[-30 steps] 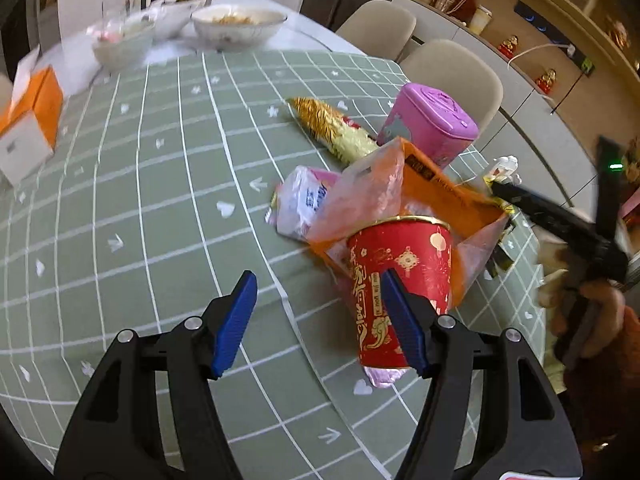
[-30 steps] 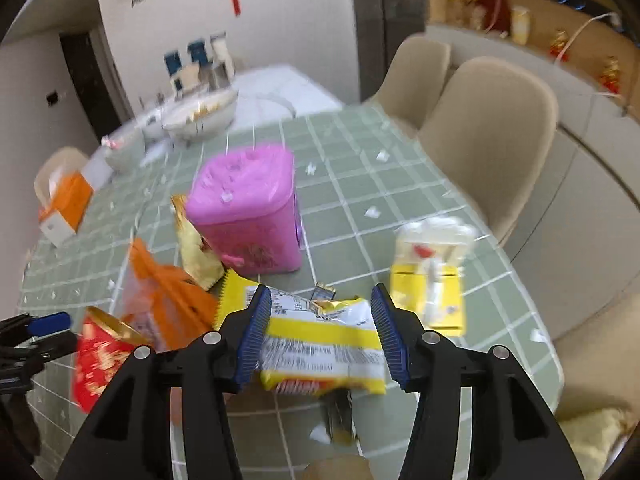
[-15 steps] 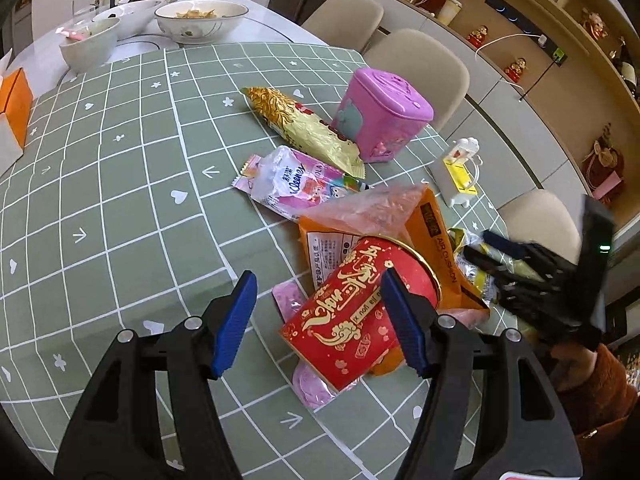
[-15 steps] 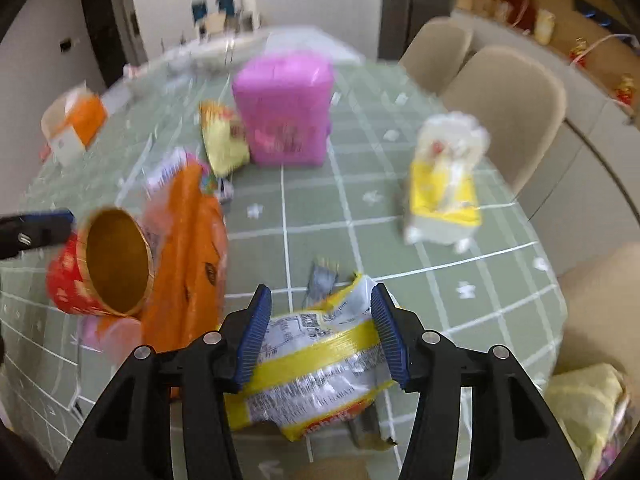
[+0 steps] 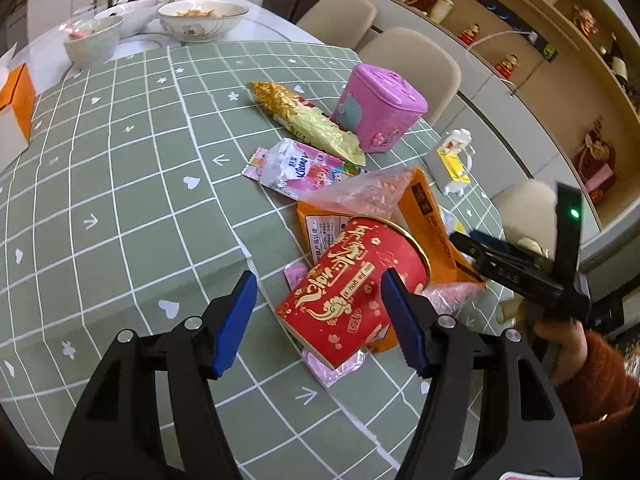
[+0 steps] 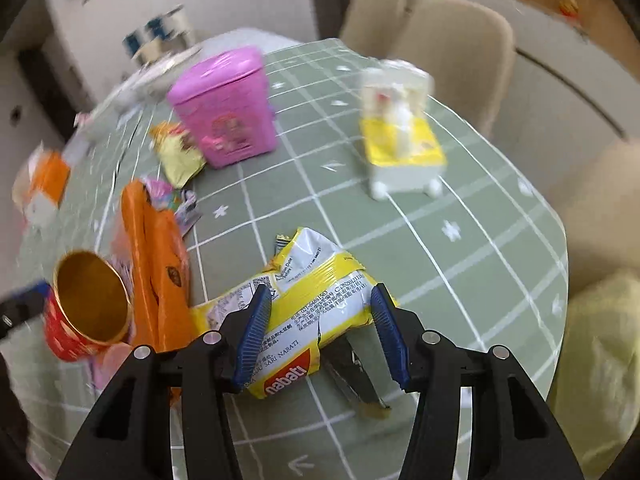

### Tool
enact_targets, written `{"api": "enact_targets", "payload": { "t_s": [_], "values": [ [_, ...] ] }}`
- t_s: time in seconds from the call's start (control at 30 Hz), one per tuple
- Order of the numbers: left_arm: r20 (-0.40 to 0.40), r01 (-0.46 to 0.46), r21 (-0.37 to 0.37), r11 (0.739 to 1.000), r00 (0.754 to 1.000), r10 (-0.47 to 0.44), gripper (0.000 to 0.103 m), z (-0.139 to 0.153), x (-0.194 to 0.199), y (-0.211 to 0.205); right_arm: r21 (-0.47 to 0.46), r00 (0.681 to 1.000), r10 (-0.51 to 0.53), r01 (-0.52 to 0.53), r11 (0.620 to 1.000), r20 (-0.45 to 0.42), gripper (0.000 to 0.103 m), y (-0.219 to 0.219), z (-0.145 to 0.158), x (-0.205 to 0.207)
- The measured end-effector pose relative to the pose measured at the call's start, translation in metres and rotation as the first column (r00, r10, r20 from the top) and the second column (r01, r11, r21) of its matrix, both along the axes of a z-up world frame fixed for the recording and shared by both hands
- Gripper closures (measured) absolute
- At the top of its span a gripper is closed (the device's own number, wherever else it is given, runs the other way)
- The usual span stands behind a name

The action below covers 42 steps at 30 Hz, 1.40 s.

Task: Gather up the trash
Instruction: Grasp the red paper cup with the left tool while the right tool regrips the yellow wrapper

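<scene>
A red paper cup [image 5: 352, 292] lies tilted on its side on an orange bag [image 5: 428, 216], its gold mouth showing in the right wrist view [image 6: 90, 294]. My left gripper [image 5: 318, 320] is open, its right finger in front of the cup. My right gripper [image 6: 318, 328] has its jaws around a yellow and white Nabati wrapper [image 6: 316, 300]; it also shows in the left wrist view [image 5: 516, 268]. A gold snack bag [image 5: 304, 120] and a pink wrapper [image 5: 296, 168] lie farther back.
A pink tin [image 5: 380, 108] and a yellow and white toy [image 6: 400, 140] stand on the green checked tablecloth [image 5: 120, 184]. Bowls [image 5: 200, 20] and an orange box [image 5: 14, 108] sit at the far end. Beige chairs [image 5: 412, 64] line the right side.
The cup has tipped from upright onto its side. My left gripper has pulled back and up. My right gripper has carried the yellow wrapper down towards the table.
</scene>
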<state>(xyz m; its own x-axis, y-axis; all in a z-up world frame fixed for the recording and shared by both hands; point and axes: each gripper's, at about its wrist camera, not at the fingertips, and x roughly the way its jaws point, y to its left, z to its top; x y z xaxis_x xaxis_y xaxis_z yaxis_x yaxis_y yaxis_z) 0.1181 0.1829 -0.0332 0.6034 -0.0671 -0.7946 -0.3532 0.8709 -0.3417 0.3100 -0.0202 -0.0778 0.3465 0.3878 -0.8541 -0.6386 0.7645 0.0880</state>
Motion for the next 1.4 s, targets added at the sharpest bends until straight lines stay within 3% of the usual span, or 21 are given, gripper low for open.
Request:
{"api": "enact_targets", "payload": {
  "t_s": [0.1,0.2,0.3,0.43,0.47,0.5,0.57,0.7,0.83,0.9,1.0,1.07,1.17,1.23,1.4],
  "values": [
    [-0.013,0.102,0.032,0.994,0.995,-0.102,0.042,0.005,0.005,-0.008,-0.049,0.998,0.054,-0.054,0.997,0.013,0.073,0.010,-0.001,0.006],
    [-0.047,0.221,0.123,0.968,0.975,-0.216,0.042,0.006,0.016,-0.023,-0.042,0.998,0.070,-0.070,0.997,0.003,0.075,0.009,0.001,0.007],
    [-0.092,0.256,0.186,0.949,0.966,-0.242,0.042,-0.001,0.031,-0.032,-0.026,0.997,0.071,-0.071,0.997,-0.005,0.075,0.011,0.000,0.009],
    [-0.149,0.202,0.180,0.963,0.973,-0.176,0.042,-0.013,0.051,-0.030,0.040,0.998,0.048,-0.047,0.998,-0.027,0.074,0.001,0.009,0.009],
    [-0.161,0.162,0.174,0.971,0.978,-0.135,0.042,-0.016,0.053,-0.026,0.059,0.998,0.038,-0.035,0.998,-0.048,0.071,-0.002,0.011,0.010],
    [-0.166,0.126,0.161,0.979,0.981,-0.098,0.042,-0.017,0.054,-0.022,0.074,0.998,0.016,-0.011,0.997,-0.062,0.059,-0.005,0.013,0.011],
    [-0.161,0.027,0.120,0.992,0.987,-0.007,0.043,-0.018,0.052,-0.010,0.100,0.998,-0.020,0.026,0.995,-0.059,0.053,-0.012,0.018,0.008],
    [-0.124,-0.101,0.053,0.993,0.986,0.107,0.043,-0.016,0.038,0.007,0.080,0.996,-0.090,0.091,0.993,-0.015,0.053,-0.008,0.024,0.001],
    [-0.105,-0.103,0.004,0.995,0.989,0.103,0.043,-0.015,0.027,0.011,0.153,0.987,-0.157,0.159,0.975,-0.026,0.053,-0.013,0.034,-0.006],
    [-0.095,-0.089,-0.010,0.996,0.992,0.088,0.043,-0.014,0.024,0.011,0.142,0.986,-0.166,0.167,0.976,-0.019,0.053,-0.015,0.035,-0.009],
    [-0.080,-0.076,-0.028,0.997,0.994,0.074,0.043,-0.014,0.022,0.009,0.094,0.977,-0.189,0.198,0.976,-0.098,0.053,-0.015,0.019,0.002],
    [-0.075,-0.075,-0.042,0.996,0.995,0.072,0.043,-0.015,0.024,0.008,0.093,0.980,-0.132,0.147,0.985,-0.150,0.053,-0.003,0.003,0.009],
    [-0.071,-0.062,-0.047,0.997,0.996,0.059,0.043,-0.013,0.023,0.006,0.046,0.998,0.039,-0.037,0.998,-0.050,0.053,0.031,-0.005,0.007],
    [-0.072,-0.059,-0.042,0.997,0.996,0.056,0.043,-0.011,0.021,0.006,0.028,0.991,0.136,-0.135,0.990,-0.009,0.053,0.047,-0.005,0.006],
    [-0.053,-0.070,-0.045,0.997,0.996,0.067,0.042,-0.003,0.015,0.012,0.019,0.973,0.227,-0.226,0.974,-0.049,0.054,0.051,-0.008,0.015]
  ]
}}
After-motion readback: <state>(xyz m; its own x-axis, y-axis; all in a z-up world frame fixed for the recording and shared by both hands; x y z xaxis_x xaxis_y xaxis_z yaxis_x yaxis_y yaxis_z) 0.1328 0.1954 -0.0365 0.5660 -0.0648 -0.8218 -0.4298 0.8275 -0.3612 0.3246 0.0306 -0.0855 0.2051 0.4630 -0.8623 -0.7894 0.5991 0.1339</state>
